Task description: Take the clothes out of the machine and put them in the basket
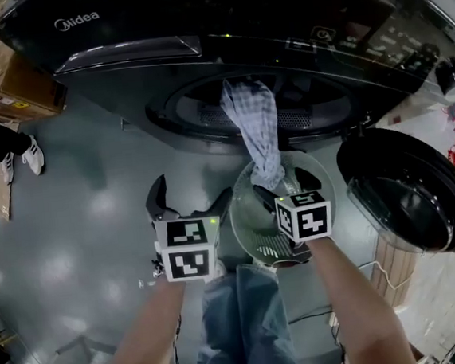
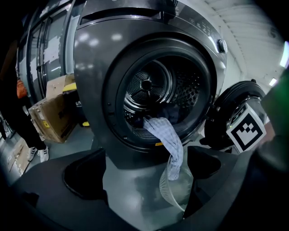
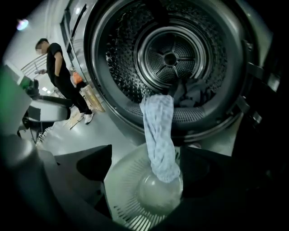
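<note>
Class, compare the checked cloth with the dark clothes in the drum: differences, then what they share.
The checked cloth is pale and patterned; the dark clothes show no pattern. The checked cloth hangs out of the drum into the basket; the dark clothes lie wholly inside it. Both have fabric inside the drum.

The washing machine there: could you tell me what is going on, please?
A person works at the open machine with a gripper in each hand. A checked cloth hangs from the drum down into the pale basket on the floor. The right gripper is open, the cloth's lower end between its jaws; the left gripper is open and empty. Dark clothes lie in the drum.
</note>
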`<action>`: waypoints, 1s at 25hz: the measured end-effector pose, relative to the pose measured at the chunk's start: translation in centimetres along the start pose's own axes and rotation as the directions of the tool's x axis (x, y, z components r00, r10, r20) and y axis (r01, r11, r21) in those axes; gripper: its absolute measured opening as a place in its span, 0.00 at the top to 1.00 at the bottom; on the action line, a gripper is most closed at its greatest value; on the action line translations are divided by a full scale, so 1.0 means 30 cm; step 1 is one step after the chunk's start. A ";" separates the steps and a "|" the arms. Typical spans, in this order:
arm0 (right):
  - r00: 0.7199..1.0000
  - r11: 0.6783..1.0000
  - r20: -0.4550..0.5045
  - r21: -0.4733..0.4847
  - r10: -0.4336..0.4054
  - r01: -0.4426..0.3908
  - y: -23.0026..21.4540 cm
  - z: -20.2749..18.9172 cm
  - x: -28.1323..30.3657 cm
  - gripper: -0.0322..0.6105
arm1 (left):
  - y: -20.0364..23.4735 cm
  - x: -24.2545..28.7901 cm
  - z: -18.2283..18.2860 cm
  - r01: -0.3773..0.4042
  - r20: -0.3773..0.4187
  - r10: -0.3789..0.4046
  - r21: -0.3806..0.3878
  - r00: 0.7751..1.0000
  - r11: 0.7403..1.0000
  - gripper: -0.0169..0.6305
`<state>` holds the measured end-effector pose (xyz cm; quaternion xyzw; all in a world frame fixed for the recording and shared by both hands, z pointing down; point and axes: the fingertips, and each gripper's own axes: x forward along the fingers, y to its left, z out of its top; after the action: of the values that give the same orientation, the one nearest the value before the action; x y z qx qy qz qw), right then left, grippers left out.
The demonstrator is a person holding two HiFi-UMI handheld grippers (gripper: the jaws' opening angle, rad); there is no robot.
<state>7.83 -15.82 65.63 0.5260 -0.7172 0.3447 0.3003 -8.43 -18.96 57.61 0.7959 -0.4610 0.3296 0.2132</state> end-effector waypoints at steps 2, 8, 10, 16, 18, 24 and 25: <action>1.000 1.000 0.021 -0.016 -0.001 0.002 -0.009 0.043 0.037 0.25 | 0.013 0.024 0.008 0.002 0.000 -0.002 0.002 1.000 1.000 0.10; 0.997 0.999 0.075 -0.040 -0.016 0.020 -0.024 0.179 0.153 0.25 | 0.074 0.078 0.063 -0.013 0.014 0.013 0.015 1.000 1.000 0.10; 0.995 0.999 0.100 -0.040 -0.030 0.034 -0.040 0.222 0.187 0.25 | 0.089 0.097 0.076 -0.016 0.021 0.016 0.018 1.000 1.000 0.10; 0.984 0.994 0.161 -0.067 -0.074 0.086 -0.081 0.330 0.262 0.25 | 0.090 0.133 0.088 -0.016 0.043 0.010 0.143 0.999 0.990 0.10; 0.983 0.993 0.162 -0.075 -0.083 0.096 -0.091 0.349 0.294 0.25 | 0.090 0.147 0.091 -0.015 0.048 0.008 0.153 0.999 0.988 0.10; 0.986 0.984 0.118 -0.126 -0.114 0.129 -0.106 0.365 0.391 0.25 | 0.091 0.186 0.071 -0.012 0.044 0.007 0.123 0.999 0.992 0.10; 0.987 0.982 0.107 -0.131 -0.123 0.137 -0.110 0.359 0.404 0.25 | 0.092 0.192 0.067 -0.011 0.041 0.006 0.112 0.999 0.994 0.10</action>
<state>7.03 -31.87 69.58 0.5660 -0.7174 0.2475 0.3221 -8.12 -25.02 60.46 0.8112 -0.4493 0.3396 0.1571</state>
